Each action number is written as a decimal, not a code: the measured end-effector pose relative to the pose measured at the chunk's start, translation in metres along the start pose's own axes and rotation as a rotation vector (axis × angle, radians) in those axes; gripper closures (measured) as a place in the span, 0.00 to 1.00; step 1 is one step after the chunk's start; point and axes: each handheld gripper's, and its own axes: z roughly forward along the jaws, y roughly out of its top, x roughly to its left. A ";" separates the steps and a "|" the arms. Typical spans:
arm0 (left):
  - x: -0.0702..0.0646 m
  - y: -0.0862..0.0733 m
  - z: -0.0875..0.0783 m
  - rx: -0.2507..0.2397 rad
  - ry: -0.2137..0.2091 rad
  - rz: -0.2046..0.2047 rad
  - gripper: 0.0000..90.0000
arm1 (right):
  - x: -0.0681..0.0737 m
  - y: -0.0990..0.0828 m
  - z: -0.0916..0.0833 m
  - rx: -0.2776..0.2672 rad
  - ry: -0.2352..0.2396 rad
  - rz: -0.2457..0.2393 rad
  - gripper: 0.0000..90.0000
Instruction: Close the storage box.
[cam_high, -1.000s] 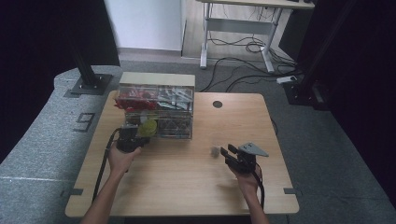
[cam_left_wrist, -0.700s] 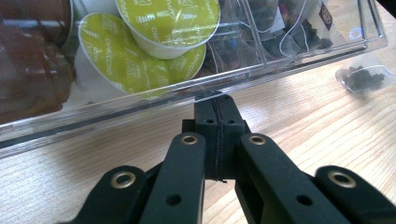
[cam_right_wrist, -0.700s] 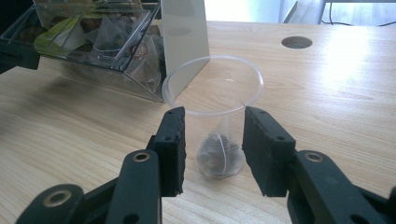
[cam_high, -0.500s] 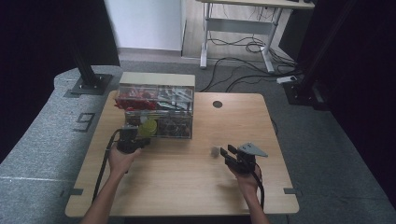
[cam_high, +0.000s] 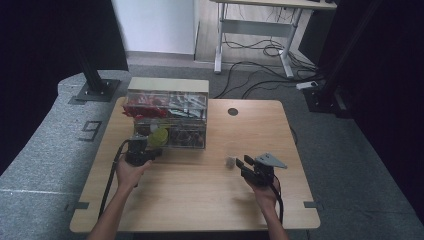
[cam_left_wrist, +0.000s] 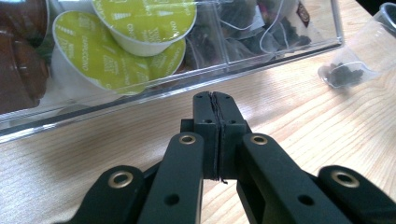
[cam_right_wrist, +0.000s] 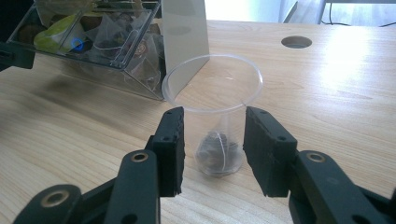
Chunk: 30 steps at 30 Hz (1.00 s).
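Vs the earlier frames: almost no change. Both hand-held grippers sit where they were, organizer and cup unmoved; the right one has shifted only slightly.

Room: grey carpet floor (cam_high: 350, 165) all round, black curtains at both sides, a white desk frame (cam_high: 255, 30) with loose cables behind the worktop.

Worktop (cam_high: 200, 200): light wood, with a round cable hole (cam_high: 233, 111) to the right of the organizer. The clear organizer (cam_high: 167, 120) stands at the far left part, close to the back edge; red packets in its upper level, pods and tea bags in the lower bins.

Left hand-held gripper (cam_left_wrist: 215, 105), (cam_high: 137, 152): just in front of the organizer's lower left bin, jaws clenched together on nothing. Yellow-green coffee pods (cam_left_wrist: 140, 18) lie right behind the clear wall ahead of it. A loose tea bag (cam_left_wrist: 348, 72) lies on the wood right of the organizer's front.

Right hand-held gripper (cam_right_wrist: 212, 144), (cam_high: 252, 167): well to the right of the organizer, near the front half of the worktop, jaws spread wide, one each side of the clear plastic cup (cam_right_wrist: 212, 102), (cam_high: 230, 161), not touching it. Cup upright, with a tea bag (cam_right_wrist: 217, 149) in its bottom.

Open room: bare wood in front of the organizer across to the near edge, and right of the cup to the right edge.
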 end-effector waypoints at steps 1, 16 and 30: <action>0.000 0.000 -0.001 -0.001 -0.001 0.007 0.99 | 0.000 0.000 0.000 0.000 0.001 -0.001 0.64; -0.008 -0.005 -0.009 -0.065 -0.010 0.052 0.72 | 0.002 0.000 0.001 0.005 0.021 -0.009 0.61; -0.026 -0.027 -0.021 -0.130 -0.031 0.127 0.56 | 0.003 -0.005 -0.016 -0.004 0.040 -0.050 0.52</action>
